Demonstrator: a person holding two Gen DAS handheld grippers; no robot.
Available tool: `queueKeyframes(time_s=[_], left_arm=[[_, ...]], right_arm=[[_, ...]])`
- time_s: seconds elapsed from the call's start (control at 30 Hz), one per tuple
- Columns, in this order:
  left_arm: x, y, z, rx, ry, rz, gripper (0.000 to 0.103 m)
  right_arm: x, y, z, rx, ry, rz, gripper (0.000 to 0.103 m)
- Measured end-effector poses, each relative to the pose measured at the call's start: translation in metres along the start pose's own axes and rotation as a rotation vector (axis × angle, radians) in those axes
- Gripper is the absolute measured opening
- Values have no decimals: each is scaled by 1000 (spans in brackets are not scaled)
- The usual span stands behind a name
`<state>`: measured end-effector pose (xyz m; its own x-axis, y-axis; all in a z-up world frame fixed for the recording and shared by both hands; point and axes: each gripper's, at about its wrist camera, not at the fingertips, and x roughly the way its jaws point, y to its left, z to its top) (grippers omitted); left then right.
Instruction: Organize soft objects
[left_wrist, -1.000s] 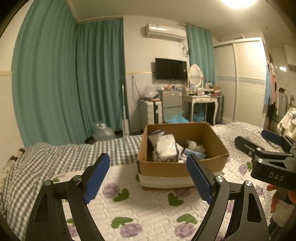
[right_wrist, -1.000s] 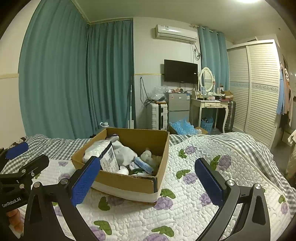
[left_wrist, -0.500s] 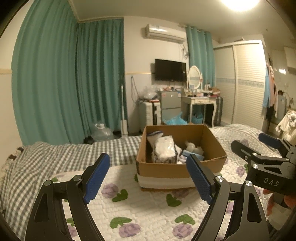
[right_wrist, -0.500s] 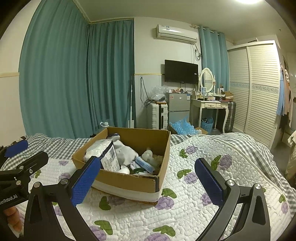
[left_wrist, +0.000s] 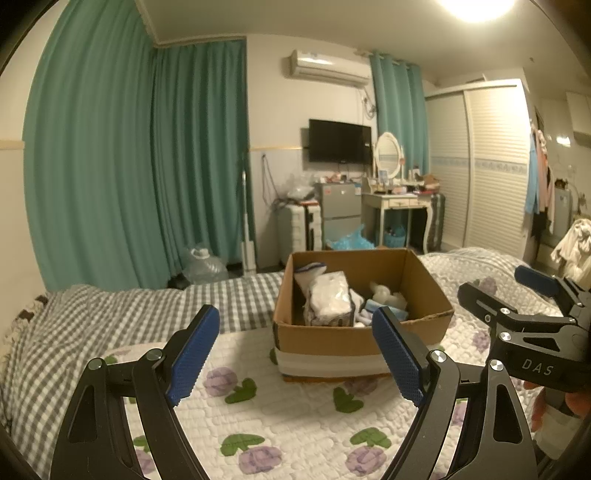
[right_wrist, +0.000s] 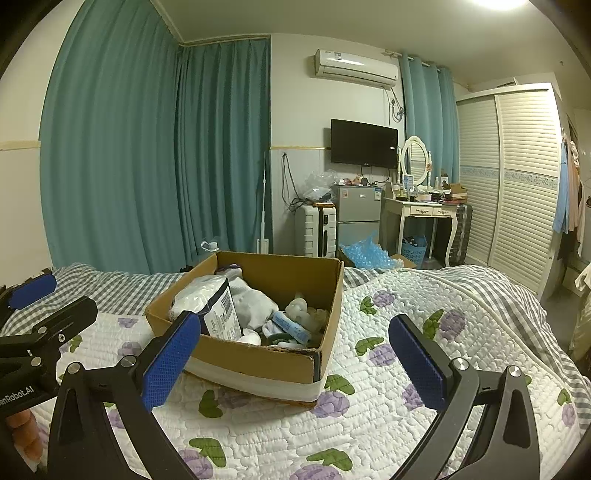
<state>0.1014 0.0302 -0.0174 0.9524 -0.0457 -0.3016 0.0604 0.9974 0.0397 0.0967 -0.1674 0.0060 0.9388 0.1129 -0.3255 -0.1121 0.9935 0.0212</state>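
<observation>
**Soft objects sit packed in the box, both grippers empty above the bed**

Soft objects fill the near half of an open cardboard box that rests on the quilted bed, with the box set roughly between the two grippers, probably so either one can reach in. Inside, a white plastic-wrapped pack stands on edge against the left wall, where leaning on the cardboard keeps it upright; smaller white and pale-blue bundles lie loose beside it, and what each one is cannot be made out.

The left gripper hangs just short of the box's near wall with its jaws spread wide and nothing between the blue pads. The right gripper is likewise released and empty, held off the box's near corner, and its frame appears at the right edge of the left wrist view. Nothing soft lies out on the quilt within view.

Judging by this, the sorting is either barely begun or nearly finished; the pictures alone do not settle which. The wide jaw setting suits a bulky, yielding pack that needs a broad bite.
</observation>
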Motion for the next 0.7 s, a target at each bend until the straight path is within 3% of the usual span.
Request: queueKeyframes(time_s=[0.7], left_arm=[[1,-2,-1,8,-6,2,86]], right_arm=[[1,2,-1,-10,0,3,103]])
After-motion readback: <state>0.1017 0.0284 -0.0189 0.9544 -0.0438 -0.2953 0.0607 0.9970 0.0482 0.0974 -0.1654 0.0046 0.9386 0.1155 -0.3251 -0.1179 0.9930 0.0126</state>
